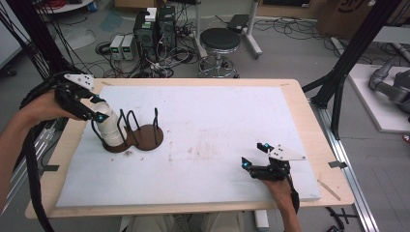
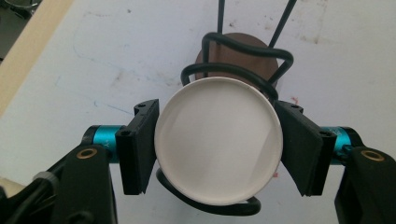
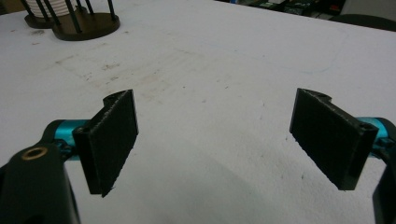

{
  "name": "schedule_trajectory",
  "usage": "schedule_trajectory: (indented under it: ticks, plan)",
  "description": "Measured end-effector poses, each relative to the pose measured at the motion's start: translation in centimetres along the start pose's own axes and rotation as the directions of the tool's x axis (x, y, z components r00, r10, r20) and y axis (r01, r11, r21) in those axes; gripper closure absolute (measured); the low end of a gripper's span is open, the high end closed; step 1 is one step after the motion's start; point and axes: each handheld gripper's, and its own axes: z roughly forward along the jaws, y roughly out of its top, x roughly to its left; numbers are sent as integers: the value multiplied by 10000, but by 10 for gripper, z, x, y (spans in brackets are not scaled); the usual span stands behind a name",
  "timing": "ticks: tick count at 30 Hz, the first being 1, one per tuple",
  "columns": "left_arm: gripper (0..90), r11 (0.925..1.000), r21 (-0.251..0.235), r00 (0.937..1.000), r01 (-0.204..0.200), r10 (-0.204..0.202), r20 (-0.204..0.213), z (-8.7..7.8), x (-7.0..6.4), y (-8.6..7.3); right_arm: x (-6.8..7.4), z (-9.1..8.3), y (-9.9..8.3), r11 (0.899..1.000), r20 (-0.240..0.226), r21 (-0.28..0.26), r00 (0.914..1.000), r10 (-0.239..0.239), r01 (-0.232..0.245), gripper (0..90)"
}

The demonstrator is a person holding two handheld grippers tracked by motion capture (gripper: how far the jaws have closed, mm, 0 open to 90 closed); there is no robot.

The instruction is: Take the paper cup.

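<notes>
While the left tool (image 1: 99,108) hovers at the far left of the table (image 1: 300,104), its two jaws sit on either side of a white cup stack (image 1: 110,128), and the left gripper view looks straight down onto the stack's round top (image 2: 218,140). One pad is right against the cup's rim on each side, the left one touching or very nearly so, the right one (image 2: 301,144) hugging the edge; a firm pinch I cannot confirm, but the jaws are closed in to the cup's width. The stack stands upright inside the black wire loops of a rack (image 1: 140,126) on a brown base (image 2: 236,53), with a wire curling around the cup's near side too. Over at the near right, the right tool (image 1: 254,157) rests low on the white mat (image 1: 208,145), jaws spread wide with nothing between them, well apart from the rack, which sits far off at the top left of the right gripper view (image 3: 77,18).
</notes>
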Motion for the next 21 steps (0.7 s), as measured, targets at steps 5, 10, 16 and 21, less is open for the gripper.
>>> schedule_trajectory:
  ticks: [5,10,16,21]
  plan:
    - [347,9998,-191,9999,31,-33,-101,-18,0,10,0,0,0,10000,-4,15,10000,13,-13,157]
    - [348,9993,-368,9998,-63,56,-199,-33,0,20,0,0,0,10000,5,5,10000,-33,33,157]
    - [348,9985,-516,9992,-163,144,-383,-47,-1,28,0,0,0,10000,8,-5,10000,-50,50,156]
    - [348,9981,-555,9982,-268,238,-545,-55,-3,33,0,0,0,10000,0,4,10000,-46,46,157]
